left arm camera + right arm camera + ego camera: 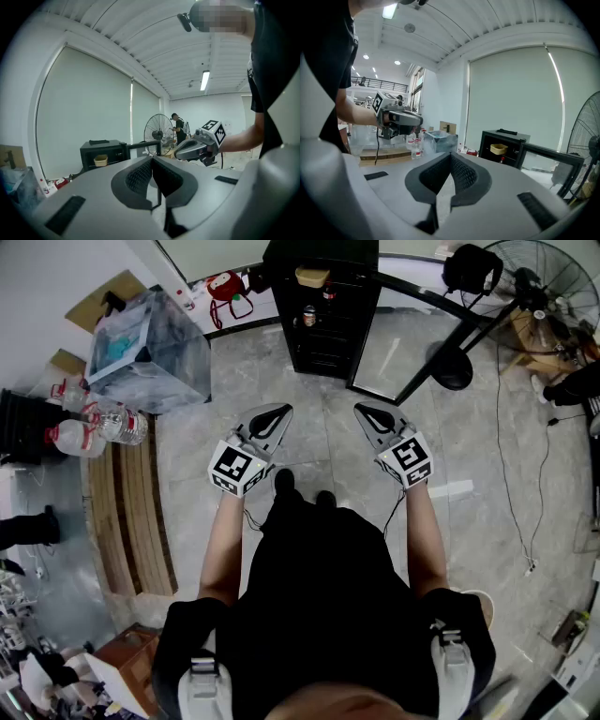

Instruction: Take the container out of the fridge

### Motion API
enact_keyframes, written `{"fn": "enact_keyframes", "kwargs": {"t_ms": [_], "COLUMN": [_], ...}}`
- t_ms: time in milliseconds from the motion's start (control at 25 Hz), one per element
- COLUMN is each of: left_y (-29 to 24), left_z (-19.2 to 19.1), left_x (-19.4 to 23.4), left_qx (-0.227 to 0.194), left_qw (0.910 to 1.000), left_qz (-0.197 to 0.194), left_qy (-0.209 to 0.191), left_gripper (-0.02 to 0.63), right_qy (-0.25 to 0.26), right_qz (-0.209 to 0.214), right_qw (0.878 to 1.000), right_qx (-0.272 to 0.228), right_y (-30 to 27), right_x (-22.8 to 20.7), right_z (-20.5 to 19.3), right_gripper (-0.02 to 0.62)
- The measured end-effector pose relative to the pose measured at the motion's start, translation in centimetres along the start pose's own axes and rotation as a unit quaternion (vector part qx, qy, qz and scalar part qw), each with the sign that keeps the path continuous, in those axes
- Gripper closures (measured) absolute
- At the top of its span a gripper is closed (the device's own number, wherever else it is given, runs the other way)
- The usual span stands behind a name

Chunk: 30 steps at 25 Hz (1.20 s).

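Note:
A small black fridge [323, 310] stands on the floor ahead, its glass door [412, 348] swung open to the right. A tan container [312, 277] sits on its top shelf; it also shows in the left gripper view [100, 161] and the right gripper view [498, 149]. My left gripper [274, 418] and right gripper [371, 416] are held side by side, well short of the fridge, pointing toward it. Both are shut with nothing between the jaws. Each gripper view shows its own closed pads [151, 161] [451, 158].
A clear plastic bin [145, 348], water bottles [103, 427] and a wooden pallet [131, 512] lie at the left. A standing fan [544, 282] and floor cables [516, 474] are at the right. A person [179, 129] stands by the fan. A can [309, 317] sits on a lower fridge shelf.

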<state>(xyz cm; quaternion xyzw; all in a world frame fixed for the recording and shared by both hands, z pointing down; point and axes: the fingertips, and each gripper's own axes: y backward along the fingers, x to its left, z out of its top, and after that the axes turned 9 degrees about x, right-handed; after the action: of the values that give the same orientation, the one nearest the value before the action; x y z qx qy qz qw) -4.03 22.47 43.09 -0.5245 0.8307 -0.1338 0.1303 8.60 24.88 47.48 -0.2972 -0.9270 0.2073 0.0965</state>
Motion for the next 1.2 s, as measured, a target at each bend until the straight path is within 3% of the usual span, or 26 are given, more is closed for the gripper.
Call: {"fn": "enact_keyframes", "kwargs": {"t_ms": [800,1200], "left_y": [0.8,0.5], "left_z": [-0.6,-1.3], "left_x": [-0.5,4.1], "left_qx": [0.006,-0.002], "left_qw": [0.9998,0.9995], "left_qz": [0.013,0.018], "left_qy": [0.011,0.027], "left_gripper": [0.588,0.588], "right_qy": [-0.002,0.006], "right_qz": [0.0,-0.009], "right_qw": [1.0,0.999], "right_qx": [0.011,0.031], "right_y": [0.3,-3.3], "right_x": [0.2,-1.1], "right_z": [-1.4,-0.6], "right_gripper": [0.598,0.598]}}
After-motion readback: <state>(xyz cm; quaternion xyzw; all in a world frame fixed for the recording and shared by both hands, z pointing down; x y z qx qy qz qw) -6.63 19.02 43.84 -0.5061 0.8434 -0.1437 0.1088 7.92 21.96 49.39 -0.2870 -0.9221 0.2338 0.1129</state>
